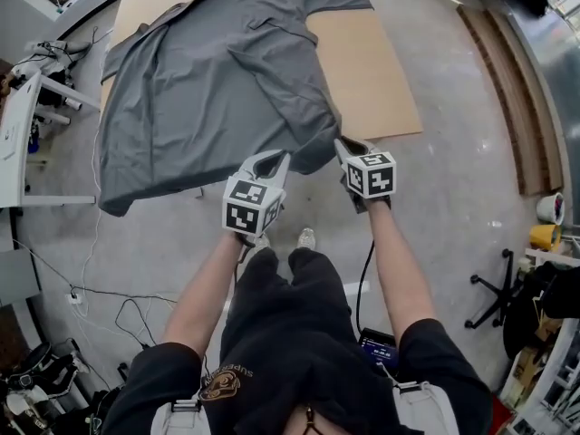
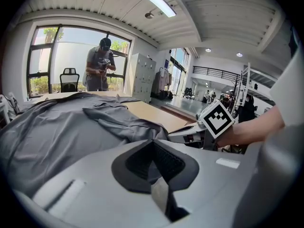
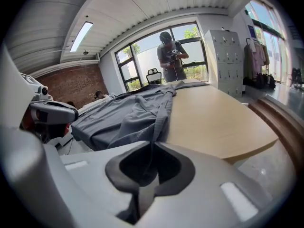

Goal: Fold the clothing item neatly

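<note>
A grey shirt (image 1: 208, 89) lies spread on a tan table (image 1: 372, 71), its left and near parts hanging over the edge. My left gripper (image 1: 272, 166) is at the shirt's near hem, shut with a strip of the grey cloth in its jaws (image 2: 153, 144). My right gripper (image 1: 349, 148) is at the hem's near right corner, and the cloth (image 3: 128, 118) runs down into its nearly closed jaws (image 3: 153, 146), which pinch it. Between the two grippers the hem hangs off the table. The right gripper's marker cube (image 2: 217, 118) shows in the left gripper view.
A person (image 2: 99, 65) stands at the table's far side by the windows, next to an office chair (image 2: 70, 79). A white desk (image 1: 18, 134) and floor cables (image 1: 100, 288) are at the left. Wooden planks (image 1: 512, 89) and tape rolls (image 1: 546, 208) lie at the right.
</note>
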